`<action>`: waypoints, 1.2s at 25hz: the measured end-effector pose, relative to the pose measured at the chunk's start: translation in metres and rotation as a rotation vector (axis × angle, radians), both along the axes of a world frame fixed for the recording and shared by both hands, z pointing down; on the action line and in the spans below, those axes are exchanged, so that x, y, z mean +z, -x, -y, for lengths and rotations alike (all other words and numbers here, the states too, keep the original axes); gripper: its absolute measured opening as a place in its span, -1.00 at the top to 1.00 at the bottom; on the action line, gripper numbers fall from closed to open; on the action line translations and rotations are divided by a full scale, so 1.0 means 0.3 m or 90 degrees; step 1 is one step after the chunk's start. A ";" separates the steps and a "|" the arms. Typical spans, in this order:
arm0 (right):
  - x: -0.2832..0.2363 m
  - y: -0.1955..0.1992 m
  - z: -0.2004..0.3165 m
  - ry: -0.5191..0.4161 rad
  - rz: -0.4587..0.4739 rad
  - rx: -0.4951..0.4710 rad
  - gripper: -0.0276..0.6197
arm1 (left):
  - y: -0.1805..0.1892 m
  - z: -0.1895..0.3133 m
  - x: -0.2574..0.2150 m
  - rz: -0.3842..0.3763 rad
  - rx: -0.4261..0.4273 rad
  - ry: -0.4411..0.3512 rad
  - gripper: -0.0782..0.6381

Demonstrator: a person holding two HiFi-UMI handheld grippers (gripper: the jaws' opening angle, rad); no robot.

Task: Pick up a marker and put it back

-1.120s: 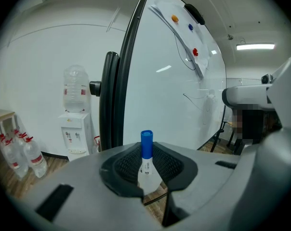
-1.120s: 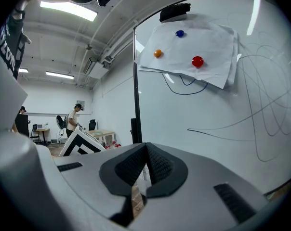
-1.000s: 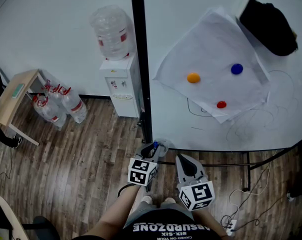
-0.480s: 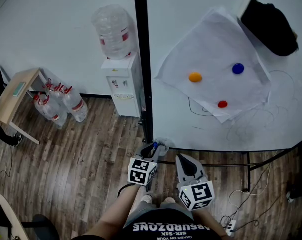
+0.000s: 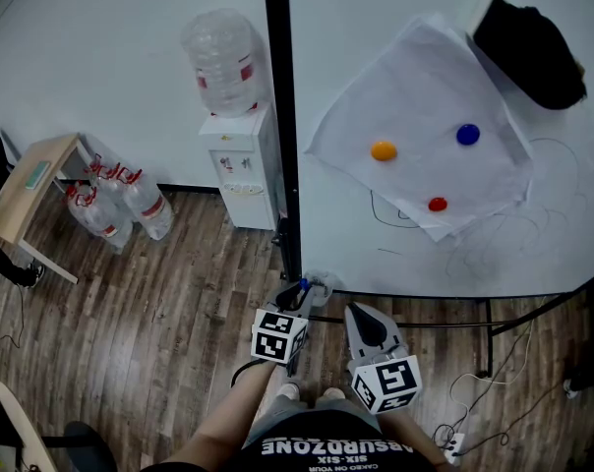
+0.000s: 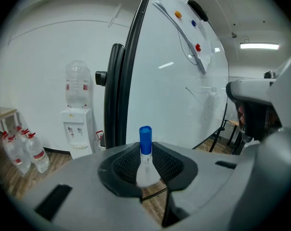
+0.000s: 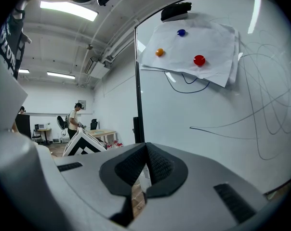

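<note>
A white marker with a blue cap [image 6: 145,147] stands upright between the pads of my left gripper [image 6: 145,154], which is shut on its barrel. In the head view the marker [image 5: 303,286] pokes out of the left gripper [image 5: 310,287], low in front of the whiteboard's [image 5: 376,234] bottom left corner. My right gripper [image 5: 362,316] hangs just to the right of it, close to the board. In the right gripper view its jaws [image 7: 145,150] meet at the tips with nothing between them.
A white paper sheet [image 5: 415,96] is pinned to the board by orange [image 5: 382,150], blue [image 5: 467,134] and red [image 5: 436,205] magnets; a black eraser [image 5: 528,49] sits above. A water dispenser [image 5: 240,170], spare bottles [image 5: 115,209] and a wooden table [image 5: 29,193] stand left.
</note>
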State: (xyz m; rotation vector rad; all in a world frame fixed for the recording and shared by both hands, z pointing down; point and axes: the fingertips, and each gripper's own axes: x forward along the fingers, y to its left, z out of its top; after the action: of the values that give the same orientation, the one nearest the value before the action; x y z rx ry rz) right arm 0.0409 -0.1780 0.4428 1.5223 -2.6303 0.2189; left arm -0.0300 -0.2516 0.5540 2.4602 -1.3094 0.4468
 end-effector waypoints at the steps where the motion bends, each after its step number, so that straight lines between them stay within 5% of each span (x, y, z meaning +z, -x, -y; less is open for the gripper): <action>1: -0.001 0.000 0.000 0.000 0.000 0.000 0.92 | 0.000 -0.001 0.007 0.003 0.001 0.003 0.61; 30: 0.011 0.026 0.024 0.004 0.004 -0.024 0.92 | 0.063 -0.031 -0.148 -0.069 -0.056 -0.030 0.52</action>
State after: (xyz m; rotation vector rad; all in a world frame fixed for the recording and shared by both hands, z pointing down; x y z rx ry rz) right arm 0.0330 -0.1853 0.4461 1.4711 -2.6577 0.2297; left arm -0.0490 -0.2422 0.5096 2.4165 -1.3908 0.2599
